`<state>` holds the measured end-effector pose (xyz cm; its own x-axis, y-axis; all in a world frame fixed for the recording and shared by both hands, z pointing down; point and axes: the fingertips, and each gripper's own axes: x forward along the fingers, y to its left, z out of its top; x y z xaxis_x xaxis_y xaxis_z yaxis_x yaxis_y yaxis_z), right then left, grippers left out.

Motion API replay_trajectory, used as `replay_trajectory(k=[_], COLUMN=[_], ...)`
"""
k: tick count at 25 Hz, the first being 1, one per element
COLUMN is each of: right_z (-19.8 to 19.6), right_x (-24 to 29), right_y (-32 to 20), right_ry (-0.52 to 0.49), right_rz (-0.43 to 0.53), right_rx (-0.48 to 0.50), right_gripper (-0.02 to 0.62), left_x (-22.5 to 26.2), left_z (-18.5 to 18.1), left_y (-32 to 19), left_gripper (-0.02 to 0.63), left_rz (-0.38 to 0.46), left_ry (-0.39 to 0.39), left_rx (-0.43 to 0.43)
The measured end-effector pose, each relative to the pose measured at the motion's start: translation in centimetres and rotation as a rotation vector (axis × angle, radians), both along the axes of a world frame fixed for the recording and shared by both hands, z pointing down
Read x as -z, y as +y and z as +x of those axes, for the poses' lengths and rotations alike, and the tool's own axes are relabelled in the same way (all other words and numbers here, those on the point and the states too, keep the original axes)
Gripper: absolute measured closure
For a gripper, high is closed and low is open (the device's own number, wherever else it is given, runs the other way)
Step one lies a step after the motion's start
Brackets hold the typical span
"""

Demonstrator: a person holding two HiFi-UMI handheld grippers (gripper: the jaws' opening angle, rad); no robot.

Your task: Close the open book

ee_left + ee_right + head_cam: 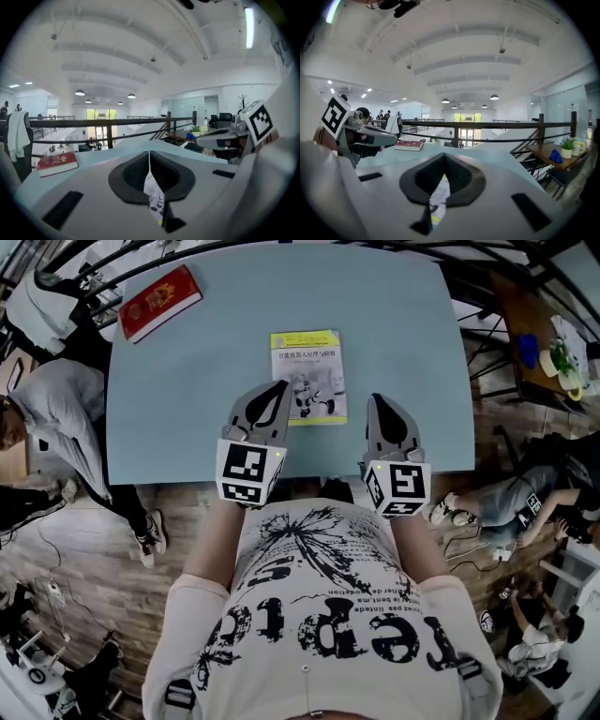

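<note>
Tabletop (187,418) in pale blue spans the upper half of the head view, with a wood floor around it and bystanders at both sides. Below it the person's printed white T-shirt (319,615) fills the foreground.

Both tongs are held over the near edge of the table, pointing away from the person. The left gripper (278,385) is clenched with nothing in it. Its tip sits over the lower left edge of the book in the head view. The right gripper (375,397) is likewise clenched and empty, just right of the book and apart from it.

The yellow-and-white book (307,367) lies closed and flat, cover up, on the middle of the table between the two tips. A red book (159,303) lies closed at the far left corner, well apart.
</note>
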<state>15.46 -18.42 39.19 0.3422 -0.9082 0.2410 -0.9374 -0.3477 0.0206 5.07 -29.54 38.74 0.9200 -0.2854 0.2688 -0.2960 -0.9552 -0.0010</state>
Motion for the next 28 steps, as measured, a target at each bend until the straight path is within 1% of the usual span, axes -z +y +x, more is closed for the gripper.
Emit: replay_trajectory(k=[4,8,11,18,24,28], right_z=[-1.1,-2.6,-3.3,-4.3,-3.9,-4.0], right_x=[1.9,3.6,4.3,4.3,4.4,4.3], right_y=[-1.0,-1.9,-2.4,-3.4,-3.5,-3.5], right_ry=[0.043,0.086,0.113,0.124,0.126,0.131], right_rz=[0.048,0.101,0.111,0.105,0.107,0.110], right_rx=[-0.007,-0.003,0.004,0.042,0.049,0.056], right_gripper=[0.586,0.586,0.586,0.586,0.586,0.586], left_x=[3.8,6.2,7.4,7.5,7.1,6.9], left_z=[-2.3,-4.6,-5.9,-7.5,-7.3,-7.3], left_y=[-1.4,-3.0,-4.0,-5.8,-5.8,-5.7], left_gripper=[0.584,0.584,0.584,0.588,0.588,0.588], left_rz=[0.071,0.094,0.104,0.080,0.065,0.070], left_ry=[0.095,0.163,0.197,0.223,0.218,0.210], left_rx=[0.007,0.022,0.041,0.094,0.106,0.110])
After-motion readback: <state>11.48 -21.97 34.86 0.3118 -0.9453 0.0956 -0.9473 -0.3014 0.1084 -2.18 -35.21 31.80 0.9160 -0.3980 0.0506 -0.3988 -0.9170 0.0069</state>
